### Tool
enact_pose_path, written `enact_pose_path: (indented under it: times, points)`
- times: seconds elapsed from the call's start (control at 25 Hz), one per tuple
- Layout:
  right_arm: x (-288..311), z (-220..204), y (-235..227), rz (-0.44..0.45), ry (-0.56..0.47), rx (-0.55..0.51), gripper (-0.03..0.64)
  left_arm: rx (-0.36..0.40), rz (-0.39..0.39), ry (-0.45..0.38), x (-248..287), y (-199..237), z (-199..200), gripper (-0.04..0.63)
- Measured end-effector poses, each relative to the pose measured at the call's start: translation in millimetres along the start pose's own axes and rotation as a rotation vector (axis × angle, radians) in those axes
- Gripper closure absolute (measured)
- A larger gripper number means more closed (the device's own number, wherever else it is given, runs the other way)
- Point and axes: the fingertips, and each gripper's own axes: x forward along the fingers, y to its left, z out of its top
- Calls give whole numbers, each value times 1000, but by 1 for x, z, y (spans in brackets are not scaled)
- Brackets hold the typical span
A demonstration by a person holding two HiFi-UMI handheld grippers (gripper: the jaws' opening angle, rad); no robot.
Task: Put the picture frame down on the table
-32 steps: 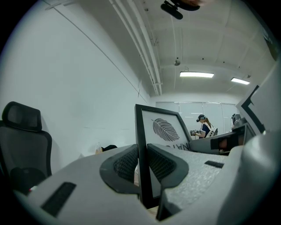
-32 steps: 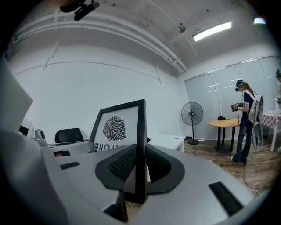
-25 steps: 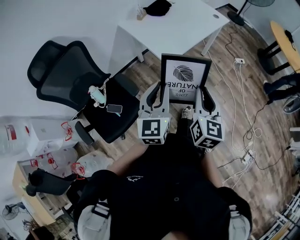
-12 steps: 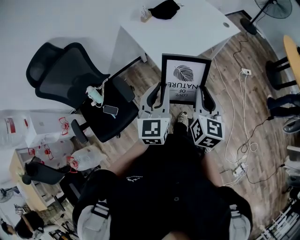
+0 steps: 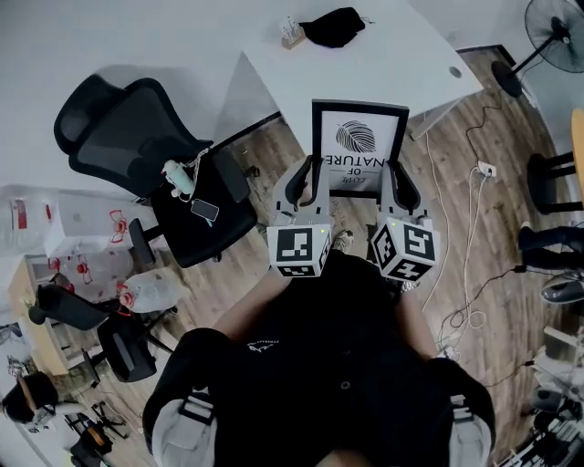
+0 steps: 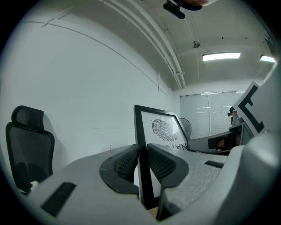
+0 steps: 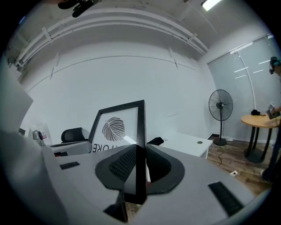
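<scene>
Office room with a wood floor; the white table is showing closer and fuller than a second ago, so the person is walking up to it. The picture frame is being carried upright at the table's near edge, not set down yet. The left gripper and right gripper are each pinching a side rail.

Picture frame is held with its print facing the camera, the lettering reading upside down. Left gripper clasps its left edge and right gripper its right edge. White table lies beyond, bearing a black item, possibly cloth. Office chair stands at left. Cables trail across the wood floor at right.
</scene>
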Motion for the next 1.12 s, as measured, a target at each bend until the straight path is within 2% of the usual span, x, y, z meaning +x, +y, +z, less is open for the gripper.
enact_pose_path:
  times: [0.32, 0.56, 0.92, 1.12]
  points:
    - [31, 5, -26, 109, 24, -12, 549, -1, 105, 5, 25, -13, -5, 523]
    - [44, 3, -30, 135, 41, -4, 549, 4, 137, 14, 36, -10, -5, 525]
    - [75, -6, -30, 128, 82, -11, 549, -13, 141, 44, 63, 8, -17, 525]
    - [97, 3, -45, 83, 90, -4, 549, -24, 97, 49, 94, 8, -11, 523]
